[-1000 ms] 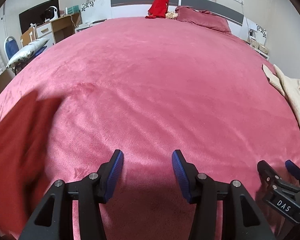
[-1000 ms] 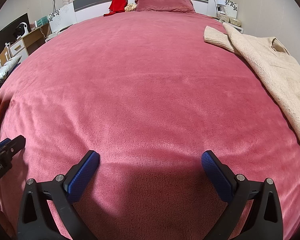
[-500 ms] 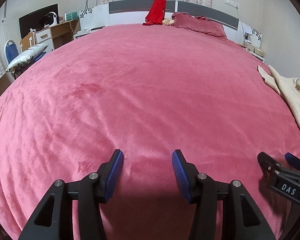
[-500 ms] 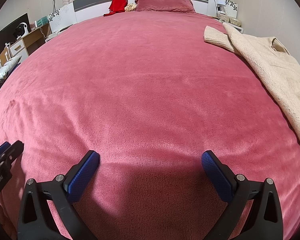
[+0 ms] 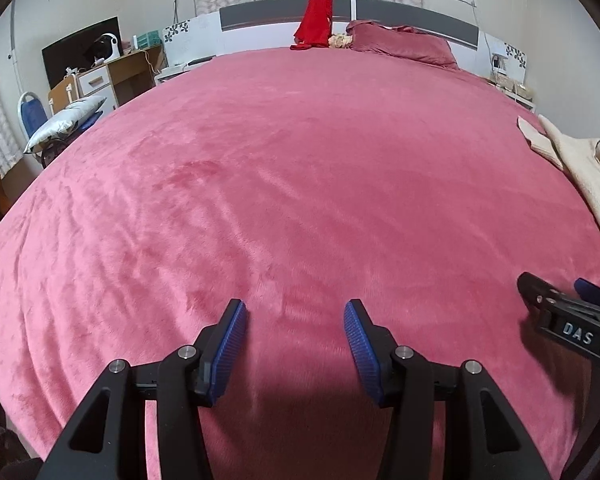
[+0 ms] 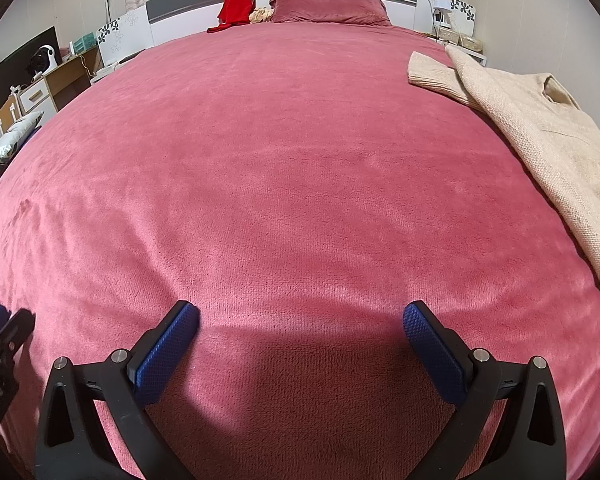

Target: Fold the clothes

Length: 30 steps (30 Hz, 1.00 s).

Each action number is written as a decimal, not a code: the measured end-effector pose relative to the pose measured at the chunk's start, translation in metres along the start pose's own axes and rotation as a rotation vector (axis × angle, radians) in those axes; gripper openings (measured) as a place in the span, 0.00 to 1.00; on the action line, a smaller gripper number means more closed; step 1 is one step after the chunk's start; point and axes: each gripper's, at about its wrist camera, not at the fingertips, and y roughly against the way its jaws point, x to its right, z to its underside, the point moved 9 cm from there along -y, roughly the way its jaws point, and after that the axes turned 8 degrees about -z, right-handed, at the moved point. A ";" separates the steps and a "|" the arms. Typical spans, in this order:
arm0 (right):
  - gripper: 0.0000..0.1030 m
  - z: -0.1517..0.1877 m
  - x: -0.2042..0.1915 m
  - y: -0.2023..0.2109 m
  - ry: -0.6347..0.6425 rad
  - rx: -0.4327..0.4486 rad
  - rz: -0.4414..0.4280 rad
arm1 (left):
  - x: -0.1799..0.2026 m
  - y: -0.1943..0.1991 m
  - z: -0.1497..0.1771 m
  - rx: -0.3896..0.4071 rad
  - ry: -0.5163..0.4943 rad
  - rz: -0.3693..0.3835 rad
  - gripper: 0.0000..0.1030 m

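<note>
Claws empty: left claw (image 5: 295,312) part-open, right claw (image 6: 301,314) wide, above bedspread (image 6: 284,168).

Left tool (image 5: 295,312): black angular arms, ribbed blue pads (image 5: 227,343), silver screws.
Right tool (image 6: 301,314): black arms, cross-hatched blue pads (image 6: 431,351), silver screws, white "DAS" lettering on its side.

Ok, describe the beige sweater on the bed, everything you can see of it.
The beige sweater looks like a coarse, chunky knit in a cream-beige tone. It lies spread out and unfolded along the right edge of the pink bedspread, resting directly on it. Its neck opening sits toward the far right, and one sleeve with a ribbed cuff reaches toward the headboard. Its near end runs out of view. Neither hand-held gripper touches it.
</note>
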 end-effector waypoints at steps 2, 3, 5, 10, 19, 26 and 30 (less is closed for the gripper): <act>1.00 0.000 0.000 0.000 0.000 0.000 0.000 | -0.007 0.002 0.001 -0.030 0.029 -0.006 0.51; 1.00 0.000 0.000 0.000 0.000 0.000 0.000 | -0.008 0.005 0.001 -0.039 0.045 -0.002 0.51; 1.00 0.000 0.000 0.000 0.000 0.000 0.000 | -0.010 0.014 -0.001 -0.033 0.061 0.003 0.50; 1.00 0.000 0.000 0.000 0.000 0.000 0.000 | -0.008 0.051 -0.015 0.062 0.012 -0.007 0.50; 1.00 0.000 -0.001 0.000 -0.001 0.000 0.000 | -0.005 0.071 -0.023 0.042 0.065 -0.030 0.50; 1.00 0.000 -0.001 0.000 -0.001 0.000 0.000 | 0.007 0.055 -0.015 -0.026 0.039 -0.030 0.50; 1.00 -0.001 -0.003 -0.002 0.013 -0.007 0.025 | 0.010 0.047 -0.009 -0.063 0.037 -0.023 0.50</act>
